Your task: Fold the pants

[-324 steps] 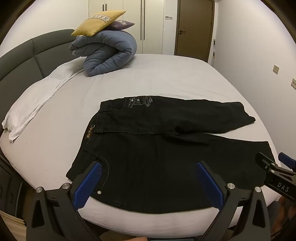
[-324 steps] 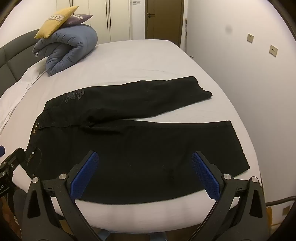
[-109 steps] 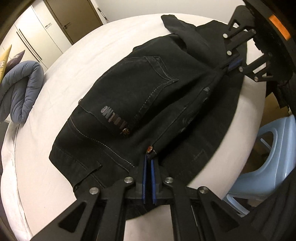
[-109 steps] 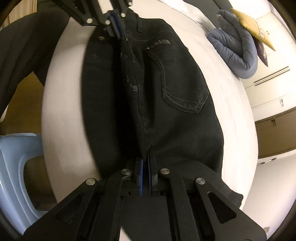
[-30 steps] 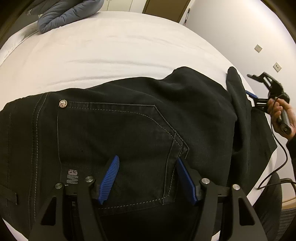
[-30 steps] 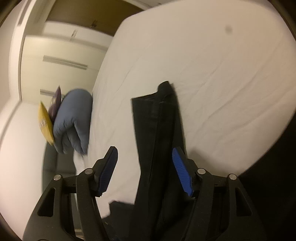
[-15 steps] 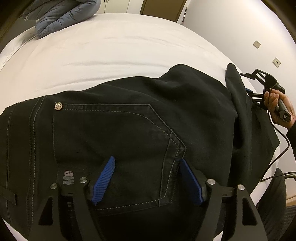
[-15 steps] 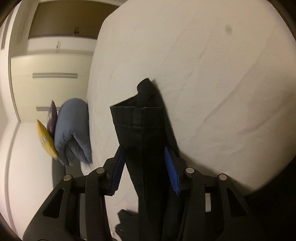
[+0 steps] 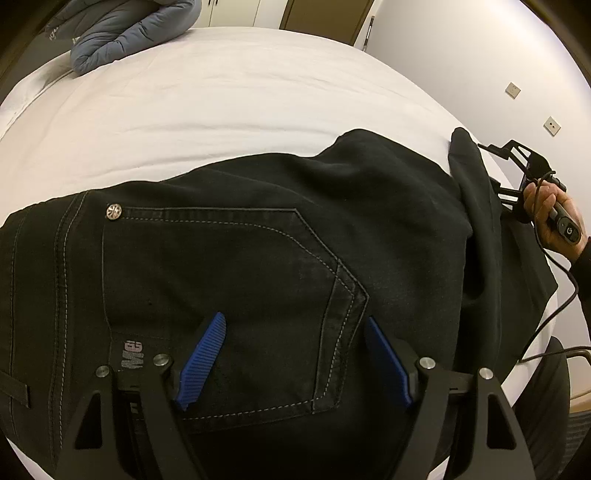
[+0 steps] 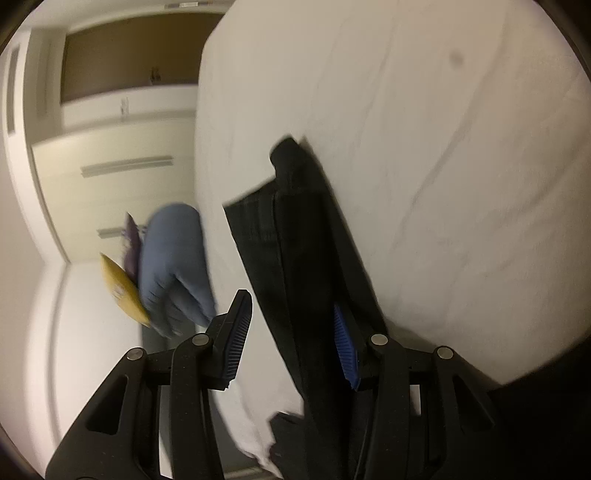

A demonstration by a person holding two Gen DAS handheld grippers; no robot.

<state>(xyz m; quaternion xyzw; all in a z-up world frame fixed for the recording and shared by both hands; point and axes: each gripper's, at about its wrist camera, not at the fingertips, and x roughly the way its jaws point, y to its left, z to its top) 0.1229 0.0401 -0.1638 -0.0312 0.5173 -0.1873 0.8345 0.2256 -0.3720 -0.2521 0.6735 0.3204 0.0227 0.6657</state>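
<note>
**Pants on bed: tong positions, both wrist views**

Left wrist view. The black pants (image 9: 280, 266) lie spread on the white bed (image 9: 229, 99), seat side up, covering the near edge of the mattress. A stitched back pocket (image 9: 236, 295) faces the camera, with a metal rivet (image 9: 114, 212) at its upper left corner and grey lettering at its lower left. The left tongs (image 9: 295, 362) stand wide apart directly over this pocket; the blue pads (image 9: 201, 360) grip nothing, and whether they touch the fabric cannot be told. Toward the right edge of the bed the legs rise into a raised fold (image 9: 476, 192). Just beside that fold, a hand (image 9: 554, 218) holds the right tongs (image 9: 513, 177); their state cannot be read from this view. A cable hangs from the hand past the bed edge. A rolled blue duvet (image 9: 122, 33) rests at the far left corner of the bed.

Right wrist view. The picture is motion-blurred. The right tongs (image 10: 291, 343) are partly apart, with a folded strip of the pants (image 10: 295, 236) standing between the pads. The fabric lies against the right-hand pad (image 10: 343, 350) and clear of the left-hand pad, so the strip is not clamped. The strip extends away from the tongs over the white bed (image 10: 424, 147). The blue duvet (image 10: 173, 266) and a yellow cushion (image 10: 120, 291) touching it appear to the left.
</note>
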